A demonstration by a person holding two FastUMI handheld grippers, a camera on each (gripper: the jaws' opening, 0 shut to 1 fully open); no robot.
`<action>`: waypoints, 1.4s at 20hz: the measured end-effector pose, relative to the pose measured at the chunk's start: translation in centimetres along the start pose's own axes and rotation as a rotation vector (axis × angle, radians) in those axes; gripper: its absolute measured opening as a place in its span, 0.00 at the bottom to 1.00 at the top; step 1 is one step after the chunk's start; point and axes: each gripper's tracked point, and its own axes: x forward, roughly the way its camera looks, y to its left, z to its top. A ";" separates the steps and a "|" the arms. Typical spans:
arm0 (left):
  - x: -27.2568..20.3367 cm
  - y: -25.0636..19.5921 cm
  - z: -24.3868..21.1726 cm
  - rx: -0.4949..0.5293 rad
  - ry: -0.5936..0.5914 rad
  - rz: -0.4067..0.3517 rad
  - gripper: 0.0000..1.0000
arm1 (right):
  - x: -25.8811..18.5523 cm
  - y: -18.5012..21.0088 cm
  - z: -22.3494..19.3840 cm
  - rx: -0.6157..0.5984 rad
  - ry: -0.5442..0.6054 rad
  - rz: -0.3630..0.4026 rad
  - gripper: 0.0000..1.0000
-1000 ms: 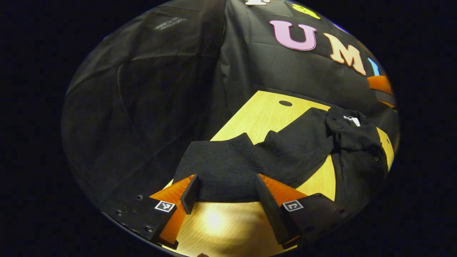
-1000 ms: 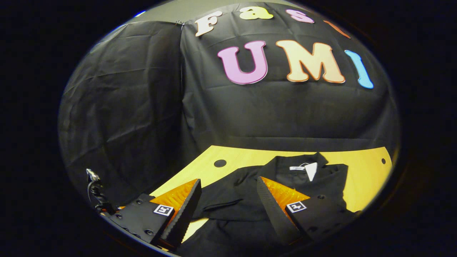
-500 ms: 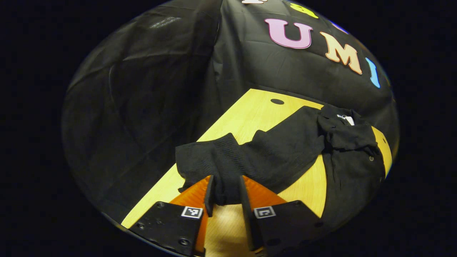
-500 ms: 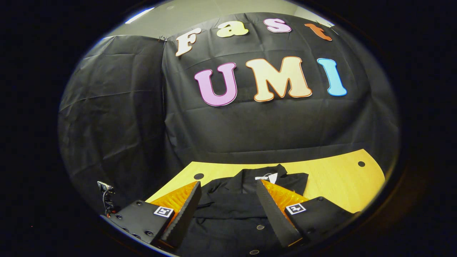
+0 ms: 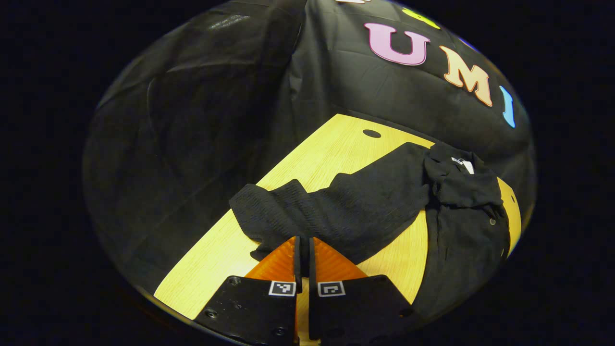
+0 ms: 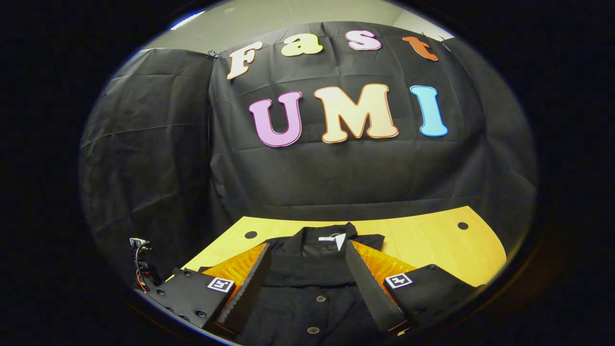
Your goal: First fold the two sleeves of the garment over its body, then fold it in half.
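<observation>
So the left tongs [image 5: 302,245] have their fingers nearly together, pinching the near edge of the left sleeve [image 5: 331,211] close to its cuff [image 5: 266,216]. Looks like a solid bite on the knit, though the fabric right at the tips is dark on dark, so I can't swear how much is in there.

The thing that matters for the next bit is how that sleeve lies. From the left tongs it runs forward and off to the right, long axis slanting across the desk [image 5: 336,149] up to the shoulder and collar [image 5: 461,180]. The garment's body [image 5: 468,250] sits to the right of those tongs, with a strip of bare desk between the sleeve and the body. So my guess is the fold has to carry the cuff rightward, swinging it over that gap and laying it on the body. The left tongs are clearly the nearer ones for that, since they already have the cuff end.

The right tongs [image 6: 307,269] are wide open, gripping nothing, fingers spread either side of the garment's buttoned front [image 6: 312,307], with the collar [image 6: 331,238] just ahead of them. I can't tell whether they touch the cloth or hang just above it.

One thing I'd watch: knit sleeves like to bunch, and it's already rumpled near the cuff, so it may land in a lump.
</observation>
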 end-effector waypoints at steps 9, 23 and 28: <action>-2.6 -0.5 1.1 0.015 -0.028 0.025 0.00 | -3.7 -5.5 0.1 0.000 -0.036 -0.077 0.98; -8.6 -20.8 13.4 0.156 -0.309 -0.302 0.00 | -8.3 -12.3 -3.4 0.038 -0.008 -0.169 0.98; -8.3 -33.3 14.4 0.189 -0.299 -0.492 0.00 | -10.0 -14.7 -5.8 0.108 0.007 -0.196 0.98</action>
